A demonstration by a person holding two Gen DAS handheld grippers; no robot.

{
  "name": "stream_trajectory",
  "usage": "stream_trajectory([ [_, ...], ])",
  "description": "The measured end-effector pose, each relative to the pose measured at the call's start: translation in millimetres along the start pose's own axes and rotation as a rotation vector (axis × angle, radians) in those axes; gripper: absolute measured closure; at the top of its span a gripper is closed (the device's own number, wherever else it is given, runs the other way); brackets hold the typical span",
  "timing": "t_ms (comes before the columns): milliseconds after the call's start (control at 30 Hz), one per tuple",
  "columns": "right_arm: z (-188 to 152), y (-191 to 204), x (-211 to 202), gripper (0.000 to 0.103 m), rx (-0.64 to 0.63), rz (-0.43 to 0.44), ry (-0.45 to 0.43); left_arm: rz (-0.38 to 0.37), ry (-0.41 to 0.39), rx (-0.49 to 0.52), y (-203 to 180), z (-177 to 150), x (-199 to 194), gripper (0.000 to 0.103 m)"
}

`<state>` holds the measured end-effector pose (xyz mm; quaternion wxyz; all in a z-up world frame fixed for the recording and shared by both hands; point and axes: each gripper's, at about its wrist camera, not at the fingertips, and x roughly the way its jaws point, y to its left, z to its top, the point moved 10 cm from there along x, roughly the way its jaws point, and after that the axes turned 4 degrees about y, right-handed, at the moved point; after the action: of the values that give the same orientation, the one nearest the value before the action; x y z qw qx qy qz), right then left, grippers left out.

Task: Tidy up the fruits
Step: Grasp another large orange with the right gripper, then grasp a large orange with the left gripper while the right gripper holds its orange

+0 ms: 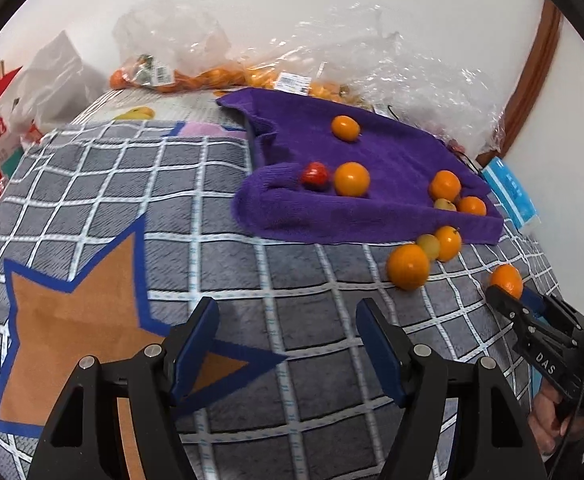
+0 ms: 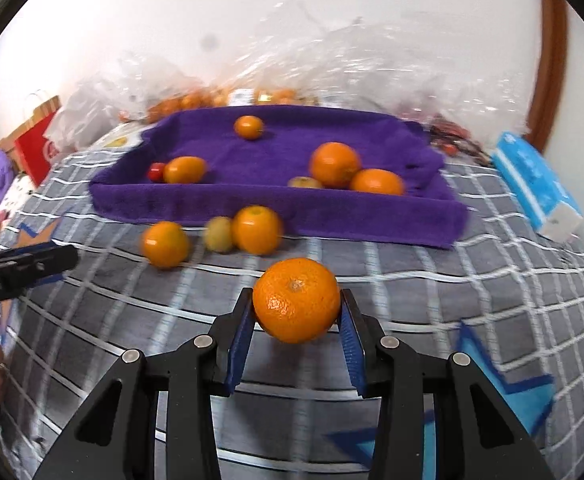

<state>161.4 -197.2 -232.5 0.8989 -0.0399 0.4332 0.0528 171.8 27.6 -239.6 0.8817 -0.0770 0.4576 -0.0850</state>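
Orange mandarin pinched in right claw, left claw spread, empty

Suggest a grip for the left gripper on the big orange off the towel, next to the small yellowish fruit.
Probably pinch the big orange across its widest middle, coming from the near left. The yellowish fruit touches its far right side, so the jaws would best straddle the free flanks. The left gripper is open and empty, wide enough by the look of it.

Beyond the jaws, the fruit inside the plastic bags is blurred past telling, and the hand beside them is cut off by the edge.
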Motion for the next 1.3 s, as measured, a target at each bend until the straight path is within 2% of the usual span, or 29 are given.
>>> stream_trajectory([
  [200,-3,-31,3,0.062,0.094,0.030,0.007,-0.017,0.023,0.042,-27,4,11,0.034],
  [333,-3,-37,2,0.062,0.107,0.034,0.003,-0.037,0.027,0.098,-53,8,17,0.034],
  [467,-4,-41,7,0.062,0.134,0.065,0.020,-0.022,0.005,0.174,-74,13,25,0.034],
  [633,-5,-44,7,0.062,0.154,0.065,0.015,-0.021,0.020,0.192,-84,15,43,0.034],
  [700,-5,-45,6,0.062,0.160,0.066,0.013,-0.026,0.012,0.188,-84,17,45,0.042],
  [767,-6,-45,8,0.062,0.164,0.071,0.020,-0.061,0.010,0.181,-85,18,44,0.064],
  [833,-6,-43,9,0.062,0.161,0.077,0.024,-0.092,0.014,0.167,-84,18,45,0.070],
  [1000,-5,-43,8,0.062,0.158,0.086,0.013,-0.173,-0.036,0.114,-78,21,34,0.070],
  [1167,-5,-43,7,0.062,0.161,0.088,0.008,-0.178,-0.085,0.053,-67,25,24,0.070],
  [1300,-5,-45,6,0.062,0.170,0.082,0.004,-0.179,-0.117,0.048,-66,27,18,0.070],
])
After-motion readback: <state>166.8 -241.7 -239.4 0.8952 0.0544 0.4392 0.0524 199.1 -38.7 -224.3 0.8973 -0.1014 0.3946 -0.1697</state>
